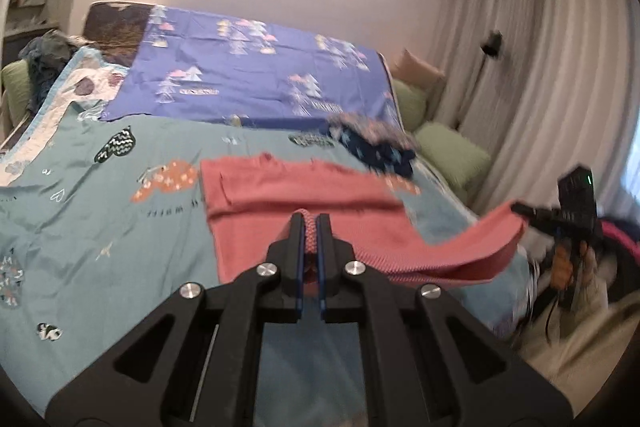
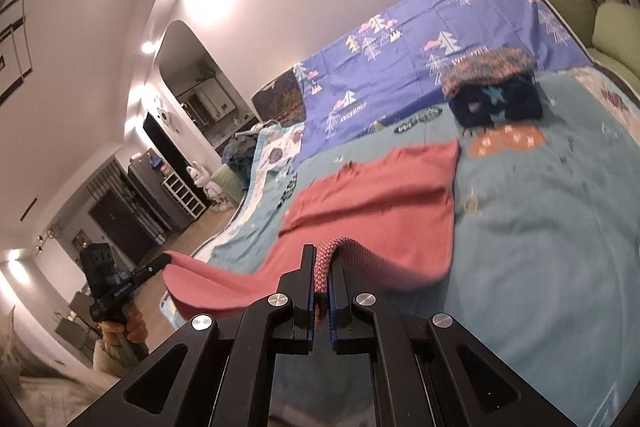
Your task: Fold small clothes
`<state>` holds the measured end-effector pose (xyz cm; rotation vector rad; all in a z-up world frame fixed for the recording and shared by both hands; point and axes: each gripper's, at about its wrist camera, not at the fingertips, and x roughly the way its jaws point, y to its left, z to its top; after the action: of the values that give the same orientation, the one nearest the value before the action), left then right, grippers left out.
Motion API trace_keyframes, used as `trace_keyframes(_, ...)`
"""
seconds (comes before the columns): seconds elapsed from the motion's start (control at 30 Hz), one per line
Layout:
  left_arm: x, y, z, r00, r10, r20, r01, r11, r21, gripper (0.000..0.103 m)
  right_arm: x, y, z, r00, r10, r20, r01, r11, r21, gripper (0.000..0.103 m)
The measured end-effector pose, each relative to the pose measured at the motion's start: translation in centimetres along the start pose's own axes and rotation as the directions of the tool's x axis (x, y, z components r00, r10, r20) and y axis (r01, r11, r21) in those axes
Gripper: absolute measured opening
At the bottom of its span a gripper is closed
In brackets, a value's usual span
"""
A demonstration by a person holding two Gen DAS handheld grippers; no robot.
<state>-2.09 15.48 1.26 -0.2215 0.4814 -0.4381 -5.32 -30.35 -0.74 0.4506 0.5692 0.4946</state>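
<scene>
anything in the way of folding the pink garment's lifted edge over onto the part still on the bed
Nothing visible. Both the left gripper and right gripper pinch the pink garment; the folded dark clothes sit apart, beyond its far edge.

left hand-held gripper (image 1: 310,217): matte black plastic, two straight slim fingers with blue strips on their inner faces.
linkage: black angular arms with triangular cut-outs, four round silver screws across them.
right hand-held gripper (image 2: 325,249): same black build, blue inner strips, four silver screw heads.
right unit seen at 3 o'clock: boxy black body with a small green light.
hand (image 1: 576,263): bare skin, pale sleeve below.
</scene>
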Motion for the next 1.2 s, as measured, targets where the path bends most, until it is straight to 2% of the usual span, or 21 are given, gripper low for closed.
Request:
trace_keyframes(0.13, 2.5, 1.2, 2.0, 1.0, 0.024, 0.006, -0.024, 0.999, -0.049, 0.006, 1.7, -0.6, 2.9, 1.0, -0.025, 0.006, 0.025, 0.999, -0.022, 0.004)
trace_keyframes(0.27, 4.6, 1.3, 3.3, 0.999, 0.043, -0.001, -0.043, 0.998, -0.048, 0.006, 3.9, -1.2, 5.4, 0.999, -0.05, 0.0, 0.05, 0.998, -0.041, 0.004)
trace_keyframes(0.5, 9.3, 2.6, 5.6, 0.996, 0.083, -0.042, -0.085, 0.994, -0.062, 0.006, 8.6, -3.9, 9.0, 0.997, -0.069, -0.018, 0.069, 0.998, 0.006, 0.004)
trace_keyframes(0.87, 16.8, 6.1, 7.9, 0.991, 0.097, -0.089, -0.108, 0.986, -0.123, 0.006, 15.5, -8.1, 11.9, 0.993, -0.104, -0.047, 0.106, 0.994, 0.041, 0.004)
trace_keyframes(1.2, 23.4, 9.2, 9.7, 0.981, 0.126, -0.147, -0.144, 0.982, -0.121, 0.006, 21.5, -11.0, 14.5, 0.987, -0.145, -0.068, 0.148, 0.988, 0.052, 0.004)
